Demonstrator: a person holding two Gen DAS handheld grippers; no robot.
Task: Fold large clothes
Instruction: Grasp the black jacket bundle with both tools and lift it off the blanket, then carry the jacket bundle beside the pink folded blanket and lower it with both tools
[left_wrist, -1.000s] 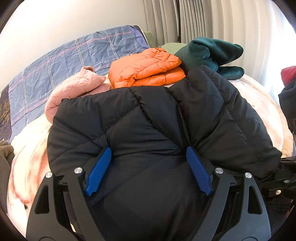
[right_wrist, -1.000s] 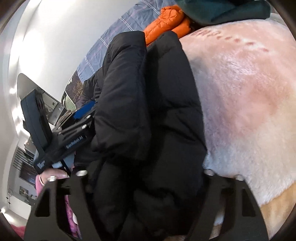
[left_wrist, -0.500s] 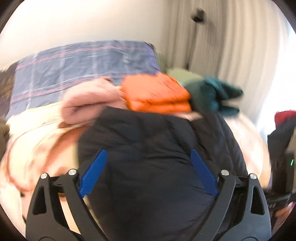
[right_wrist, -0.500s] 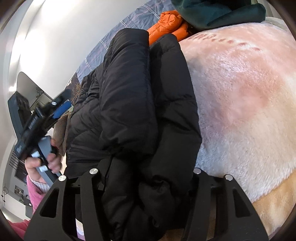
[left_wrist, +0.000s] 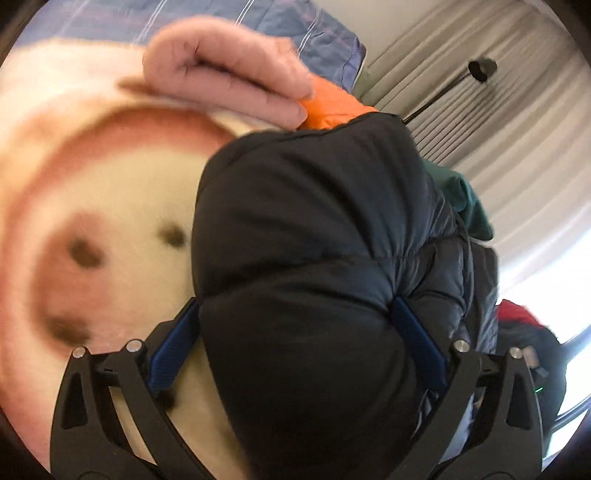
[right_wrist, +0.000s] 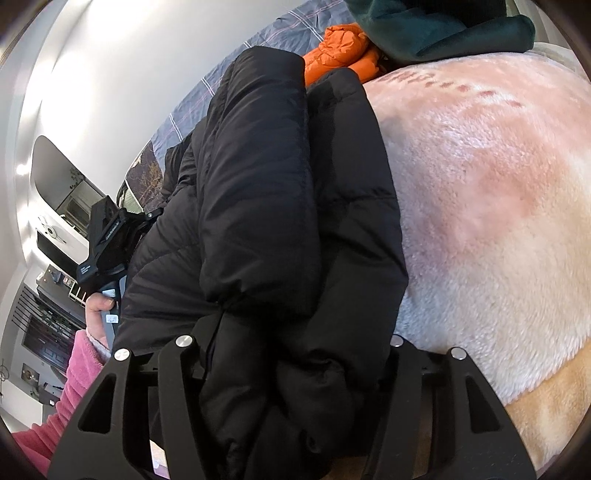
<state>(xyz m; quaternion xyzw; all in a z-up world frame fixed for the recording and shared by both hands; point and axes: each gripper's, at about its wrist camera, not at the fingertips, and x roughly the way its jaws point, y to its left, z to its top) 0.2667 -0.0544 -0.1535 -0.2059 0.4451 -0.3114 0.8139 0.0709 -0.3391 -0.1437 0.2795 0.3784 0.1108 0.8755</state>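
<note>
A black puffer jacket (left_wrist: 314, 240) lies folded and bunched on the plush bed blanket (left_wrist: 103, 192). My left gripper (left_wrist: 295, 347) has its blue fingers (left_wrist: 171, 354) wide apart around one end of the jacket. My right gripper (right_wrist: 291, 354) straddles the other end of the jacket (right_wrist: 280, 206); its fingertips are hidden in the fabric, so its grip cannot be seen. The left gripper's body (right_wrist: 110, 240) shows at the left of the right wrist view, beside the jacket.
A folded pink jacket (left_wrist: 229, 74), a folded orange jacket (right_wrist: 340, 51) and a dark green garment (right_wrist: 443, 26) lie at the far side of the bed. A blue plaid pillow (left_wrist: 306, 33) and grey curtains (left_wrist: 498, 122) are behind. The pink-and-cream blanket (right_wrist: 498, 203) spreads to the right.
My left gripper has swung left and tilted, its fingers staying wide around the jacket's end. The jacket bulk has bunched up. My right gripper has hardly moved.
</note>
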